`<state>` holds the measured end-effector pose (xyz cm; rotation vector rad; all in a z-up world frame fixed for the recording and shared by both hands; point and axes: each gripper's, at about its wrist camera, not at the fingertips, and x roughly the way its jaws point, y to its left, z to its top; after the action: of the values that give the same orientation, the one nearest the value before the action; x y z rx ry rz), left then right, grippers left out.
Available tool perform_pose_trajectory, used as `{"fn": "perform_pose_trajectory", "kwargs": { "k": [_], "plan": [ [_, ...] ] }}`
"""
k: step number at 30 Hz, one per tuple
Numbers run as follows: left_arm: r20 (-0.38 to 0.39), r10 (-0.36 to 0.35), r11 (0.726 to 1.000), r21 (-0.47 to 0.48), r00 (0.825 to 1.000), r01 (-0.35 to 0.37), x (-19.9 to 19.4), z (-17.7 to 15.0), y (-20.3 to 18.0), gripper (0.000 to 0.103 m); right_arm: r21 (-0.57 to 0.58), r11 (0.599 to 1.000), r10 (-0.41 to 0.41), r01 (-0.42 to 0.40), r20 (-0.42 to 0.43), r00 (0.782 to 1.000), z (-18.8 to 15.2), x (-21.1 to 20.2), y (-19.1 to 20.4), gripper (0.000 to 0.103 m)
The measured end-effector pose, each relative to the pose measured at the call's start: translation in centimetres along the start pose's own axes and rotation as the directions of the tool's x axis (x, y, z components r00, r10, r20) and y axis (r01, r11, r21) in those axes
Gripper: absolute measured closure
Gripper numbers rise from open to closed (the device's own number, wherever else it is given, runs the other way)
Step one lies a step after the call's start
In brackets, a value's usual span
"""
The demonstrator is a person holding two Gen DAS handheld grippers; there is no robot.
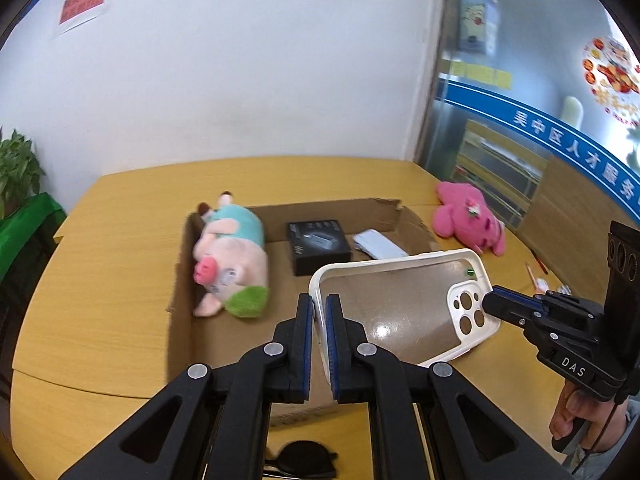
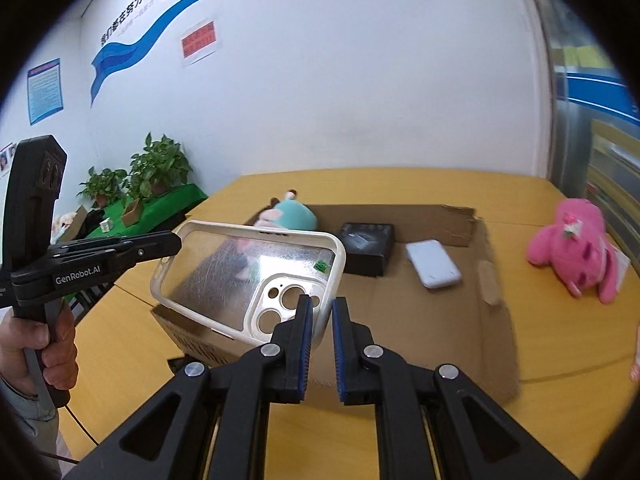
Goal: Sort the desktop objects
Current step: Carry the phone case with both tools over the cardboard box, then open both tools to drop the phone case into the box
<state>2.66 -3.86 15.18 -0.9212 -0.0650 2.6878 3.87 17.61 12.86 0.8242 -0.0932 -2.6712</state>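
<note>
we hold the clear phone case with a white rim [image 1: 404, 304] above the open cardboard box [image 1: 224, 344] on the table [image 1: 100, 280] — left hand-held gripper [image 1: 319, 316] pinching one end, right hand-held gripper [image 2: 322, 320] pinching the camera-cutout end.

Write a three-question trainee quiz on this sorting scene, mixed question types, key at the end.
1. True or false: both grippers grip the phone case at once.
2. Which item lies outside the cardboard box? A) black box B) pink plush toy C) white power bank
3. Fill in: the pig plush leans against the box's ____ wall, seen from the left wrist camera.

Key:
1. True: left gripper pinches one end, right gripper the camera-cutout end.
2. B
3. left
</note>
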Motion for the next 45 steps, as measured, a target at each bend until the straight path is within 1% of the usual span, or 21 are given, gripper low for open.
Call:
{"fn": "perform_pose_trajectory", "kwargs": {
  "k": [3,6,10,13,17,20,22,24,27,31,34,36,37,38,39,40,41,42,43,44,45],
  "plan": [
    [-0.015,0.043,0.998,-0.036,0.999,-0.044,0.8,0.6,3.0,0.098,-0.017,0.999,0.045,-0.046,-0.025,0.999,1.6,3.2,1.4,0.094],
    [-0.049,0.089,0.994,-0.054,0.995,-0.091,2.3,0.5,5.4,0.098,-0.021,0.996,0.083,-0.084,-0.069,0.994,2.3,6.6,2.6,0.094],
    [-0.118,0.124,0.989,-0.062,0.985,-0.132,4.9,-0.4,7.6,0.098,0.006,0.993,0.12,-0.121,-0.154,0.981,1.6,11.0,2.9,0.094],
    [-0.175,0.162,0.985,-0.034,0.971,-0.17,7.5,-1.8,8.4,0.098,0.044,0.989,0.145,-0.139,-0.225,0.963,0.3,13.9,2.6,0.094],
    [-0.251,0.219,0.976,0.056,0.943,-0.212,10.8,-3.6,7.8,0.098,0.075,0.989,0.144,-0.127,-0.327,0.934,-1.9,17.1,1.9,0.094],
    [-0.302,0.24,0.971,0.084,0.923,-0.225,12.6,-4.4,7.8,0.098,0.123,0.984,0.165,-0.125,-0.406,0.899,-3.2,19.2,1.1,0.094],
    [-0.343,0.266,0.964,0.116,0.901,-0.24,14.0,-5.1,7.9,0.098,0.155,0.98,0.185,-0.127,-0.452,0.873,-3.7,20.2,0.7,0.094],
    [-0.371,0.289,0.957,0.146,0.882,-0.252,14.9,-5.4,7.8,0.098,0.157,0.98,0.183,-0.12,-0.491,0.851,-4.1,21.0,0.9,0.094],
    [-0.384,0.337,0.939,0.2,0.86,-0.279,15.4,-5.9,7.3,0.098,0.129,0.986,0.157,-0.103,-0.537,0.829,-4.5,21.9,1.6,0.094],
    [-0.39,0.385,0.92,0.236,0.837,-0.313,15.6,-6.1,7.0,0.098,0.116,0.989,0.143,-0.094,-0.562,0.815,-4.4,22.3,2.0,0.094],
    [-0.392,0.432,0.896,0.285,0.812,-0.339,16.0,-6.5,6.3,0.097,0.108,0.991,0.129,-0.083,-0.565,0.815,-4.5,22.2,2.2,0.092],
    [-0.384,0.448,0.888,0.298,0.807,-0.351,16.0,-6.7,6.0,0.097,0.113,0.991,0.128,-0.078,-0.559,0.819,-4.5,22.0,2.3,0.09],
    [-0.385,0.449,0.888,0.297,0.806,-0.352,16.0,-6.7,5.9,0.096,0.119,0.99,0.134,-0.082,-0.549,0.825,-4.4,21.7,2.4,0.089],
    [-0.388,0.434,0.896,0.278,0.813,-0.346,15.7,-6.6,5.9,0.095,0.116,0.99,0.133,-0.083,-0.538,0.832,-4.3,21.4,2.4,0.087],
    [-0.384,0.422,0.903,0.259,0.821,-0.343,15.3,-6.4,6.0,0.095,0.106,0.991,0.128,-0.085,-0.523,0.843,-4.2,20.8,2.6,0.081],
    [-0.37,0.411,0.909,0.239,0.833,-0.342,14.7,-6.2,6.0,0.092,0.089,0.992,0.118,-0.085,-0.502,0.857,-3.9,20.0,2.8,0.076],
    [-0.338,0.393,0.918,0.207,0.855,-0.339,13.4,-5.8,6.0,0.088,0.068,0.994,0.104,-0.081,-0.471,0.876,-3.5,18.9,3.0,0.063],
    [-0.31,0.375,0.925,0.182,0.874,-0.332,12.3,-5.5,6.0,0.074,0.047,0.996,0.09,-0.077,-0.428,0.899,-3.0,17.5,3.2,0.05],
    [-0.273,0.352,0.935,0.153,0.895,-0.321,10.9,-5.1,5.8,0.055,0.024,0.997,0.071,-0.067,-0.374,0.925,-2.6,15.7,3.4,0.044],
    [-0.2,0.32,0.947,0.105,0.926,-0.305,8.5,-4.6,5.4,0.046,0.004,0.999,0.045,-0.046,-0.319,0.947,-2.3,14.0,3.5,0.033],
    [-0.143,0.304,0.952,0.075,0.942,-0.296,6.7,-4.3,5.1,0.03,-0.014,1.0,0.012,-0.016,-0.258,0.966,-2.0,12.1,3.7,0.024]
  ]
}}
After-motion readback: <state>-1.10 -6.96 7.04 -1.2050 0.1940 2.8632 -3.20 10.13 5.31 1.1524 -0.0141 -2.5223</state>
